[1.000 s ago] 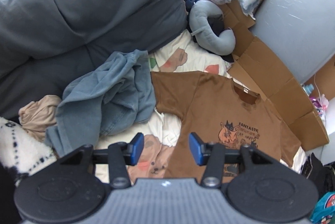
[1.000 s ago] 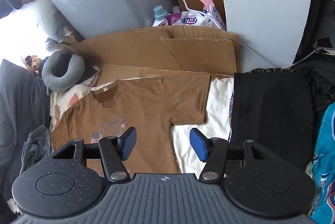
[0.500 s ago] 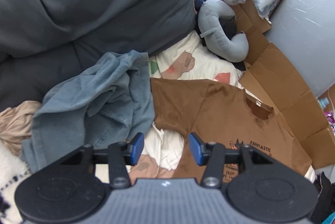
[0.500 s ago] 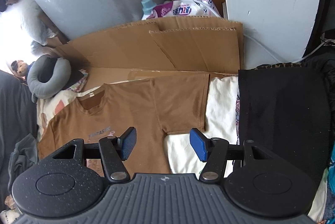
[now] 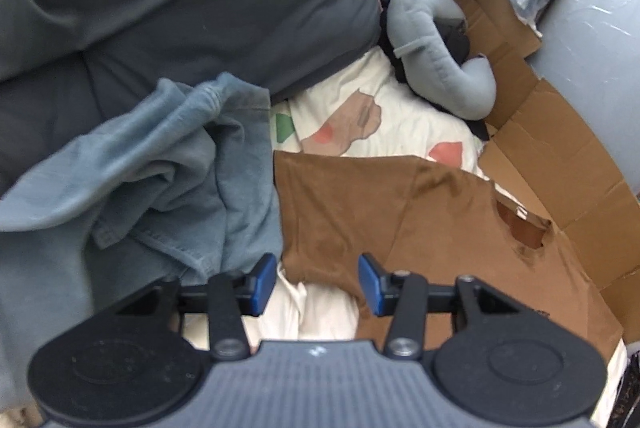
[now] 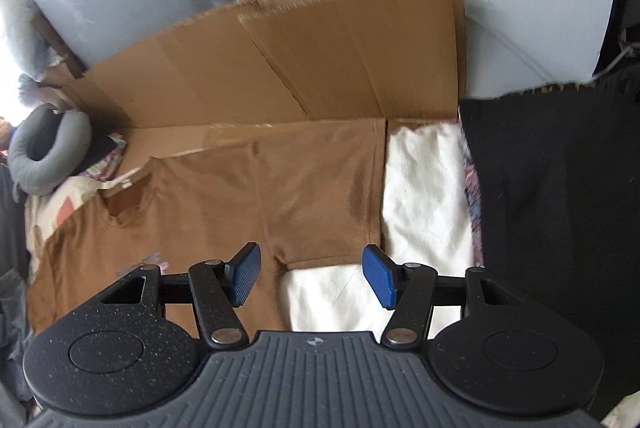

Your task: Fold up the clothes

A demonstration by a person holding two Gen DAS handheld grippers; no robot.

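Both grippers have dropped toward the brown shirt (image 5: 400, 212) spread flat on the bed. Left gripper (image 5: 317, 282) and right gripper (image 6: 311, 276) hang open and empty, each over a sleeve; sleeve grabs look next.

A printed white bedsheet (image 5: 400, 132) carries a flat brown T-shirt (image 5: 360, 212) beside crumpled blue clothes (image 5: 152, 164).

Brown t-shirt (image 5: 420, 220) (flat) beside blue garment (image 5: 160, 164)
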